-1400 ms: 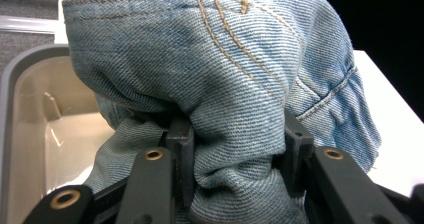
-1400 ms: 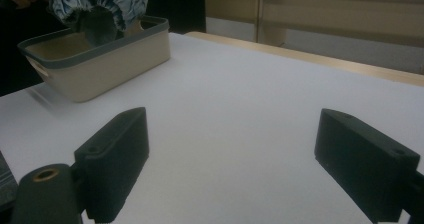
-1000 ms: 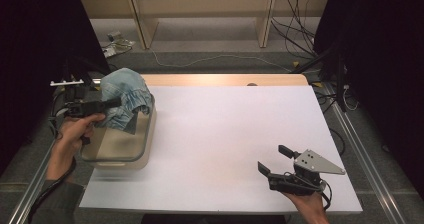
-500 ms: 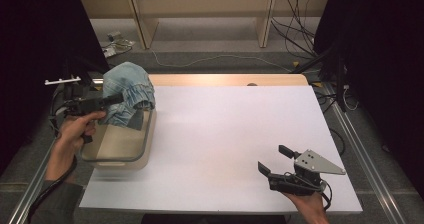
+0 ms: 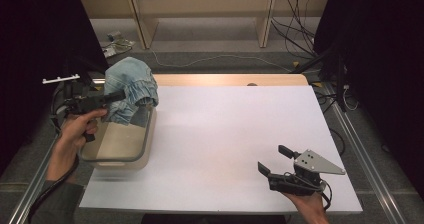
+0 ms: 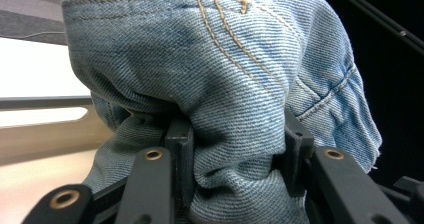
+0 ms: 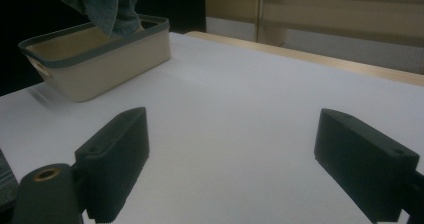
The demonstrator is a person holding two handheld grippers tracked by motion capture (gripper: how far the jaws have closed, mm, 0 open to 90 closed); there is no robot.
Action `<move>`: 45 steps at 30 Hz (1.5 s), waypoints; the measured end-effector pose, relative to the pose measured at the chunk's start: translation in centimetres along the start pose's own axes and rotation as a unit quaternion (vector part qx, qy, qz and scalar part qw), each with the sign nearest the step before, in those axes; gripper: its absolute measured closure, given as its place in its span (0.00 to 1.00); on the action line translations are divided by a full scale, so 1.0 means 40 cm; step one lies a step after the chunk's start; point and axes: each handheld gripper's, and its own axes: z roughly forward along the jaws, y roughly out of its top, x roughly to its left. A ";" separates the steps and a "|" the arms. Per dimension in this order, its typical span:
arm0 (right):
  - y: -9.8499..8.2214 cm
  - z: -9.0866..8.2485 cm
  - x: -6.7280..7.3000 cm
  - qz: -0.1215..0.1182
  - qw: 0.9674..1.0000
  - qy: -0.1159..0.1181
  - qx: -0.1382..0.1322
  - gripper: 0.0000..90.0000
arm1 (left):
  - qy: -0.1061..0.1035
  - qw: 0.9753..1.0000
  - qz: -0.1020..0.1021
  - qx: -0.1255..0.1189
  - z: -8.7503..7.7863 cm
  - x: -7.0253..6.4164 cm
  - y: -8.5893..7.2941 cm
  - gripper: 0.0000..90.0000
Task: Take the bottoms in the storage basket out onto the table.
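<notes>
While the left gripper [image 5: 120, 96] is clamping its 2 black jaws on a thick fold of the blue denim garment [image 5: 131, 88], the cloth is hanging bunched above the far end of the beige bin [image 5: 144, 154], with its lower edge dipping inside the grey rim. In the left gripper view the denim [image 6: 220, 84] is bulging between the 2 pads, which are pressing into it from both sides, and tan stitching is running across the top of the fold. The person's left hand [image 5: 77, 129] is gripping the handle at the table's left edge, beside the bin. The bin is sitting at the left side of the white table [image 5: 235, 129], and the right gripper view is showing it [image 7: 100, 59] far off with the garment [image 7: 107, 4] dangling into its far end.

Well apart from all this, the right gripper [image 5: 274, 160] is resting low near the table's near right corner in the person's right hand [image 5: 307, 206]. Its 2 jaws are standing wide apart, with bare white tabletop [image 7: 235, 134] lying between them.
</notes>
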 end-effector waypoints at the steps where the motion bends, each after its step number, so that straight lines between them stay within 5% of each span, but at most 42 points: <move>1: 0.000 0.000 0.000 0.000 1.000 0.000 0.000 0.17 | -0.003 1.000 -0.001 -0.002 0.001 -0.003 0.000 0.66; 45: 0.000 -0.002 0.001 -0.001 1.000 0.000 -0.001 0.17 | -0.089 0.996 0.016 0.007 0.073 -0.141 -0.013 0.66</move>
